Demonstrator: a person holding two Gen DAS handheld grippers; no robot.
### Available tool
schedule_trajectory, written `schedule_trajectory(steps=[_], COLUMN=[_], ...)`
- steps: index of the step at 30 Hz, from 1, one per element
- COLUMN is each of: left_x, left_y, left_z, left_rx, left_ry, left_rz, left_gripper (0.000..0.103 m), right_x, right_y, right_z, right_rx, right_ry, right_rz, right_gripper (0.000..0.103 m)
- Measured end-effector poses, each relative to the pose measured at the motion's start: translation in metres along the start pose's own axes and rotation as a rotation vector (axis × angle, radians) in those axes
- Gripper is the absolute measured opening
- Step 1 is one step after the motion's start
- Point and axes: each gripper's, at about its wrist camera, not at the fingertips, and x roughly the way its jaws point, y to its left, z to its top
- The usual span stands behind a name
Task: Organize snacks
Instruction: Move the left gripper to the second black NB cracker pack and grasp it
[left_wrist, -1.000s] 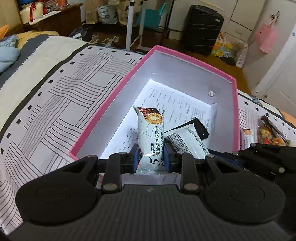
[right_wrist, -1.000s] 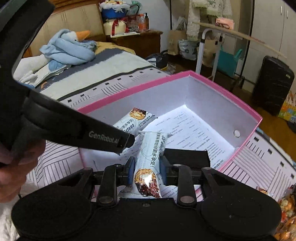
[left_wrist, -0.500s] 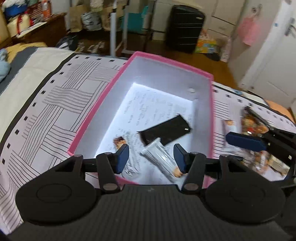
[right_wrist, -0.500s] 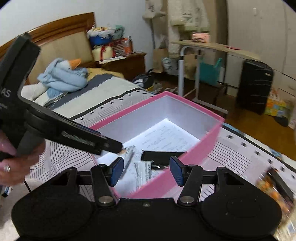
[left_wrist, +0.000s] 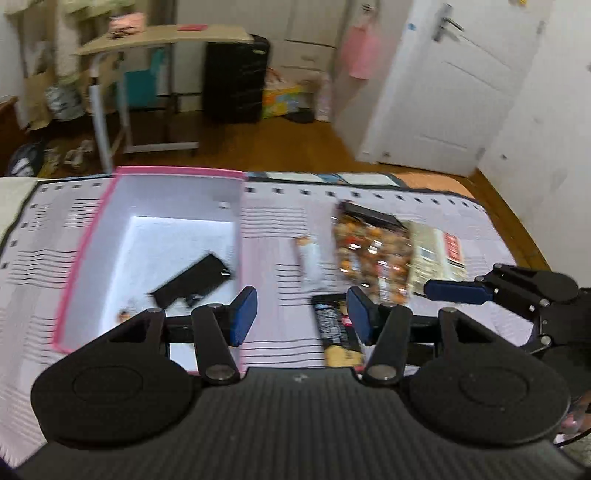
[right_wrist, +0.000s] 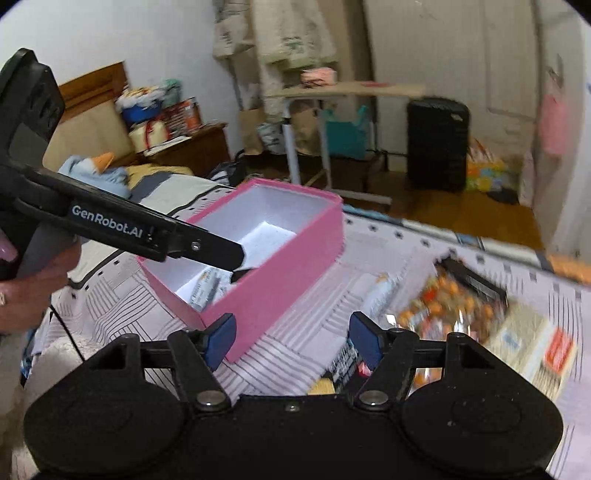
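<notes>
A pink box with a white inside sits on the patterned bedspread; it also shows in the right wrist view. A black packet and pale snack bars lie in it. Right of the box lie a small white bar, a clear bag of mixed snacks, a pale packet with a red label and a dark bar. My left gripper is open and empty above the box's right wall. My right gripper is open and empty over the bedspread beside the box.
The bed's edge runs behind the box and snacks, with wooden floor beyond. A rolling table, a black suitcase and a white door stand farther back. The right gripper's finger reaches in beside the snack pile.
Both grippers let go of their snack bars in the box, opened, and swung right toward the snack pile on the bedspread.
</notes>
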Motion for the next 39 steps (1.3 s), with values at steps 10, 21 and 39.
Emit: schedule_trajectory(steps=[10,21,39], left_x=[0.082,0.15,0.195], left_y=[-0.036,-0.027,-0.021], left_z=[-0.034,-0.074,-0.081], left_rx=[0.033,-0.024,-0.033], left_ry=[0.135,0.192,0.202], left_rz=[-0.108,-0.118,-0.12], left_gripper=[0.051,0.045,0.041], right_x=[0.06,0.115,0.15], right_y=[-0.02,-0.022,-0.023], right_z=[-0.07,-0.105,-0.101], right_rx=[0.029,0.004,0.007], right_ry=[-0.034,0.009,0.01], right_rz=[-0.108,-0.11,-0.221], right_gripper=[0.073,0.076,0.071])
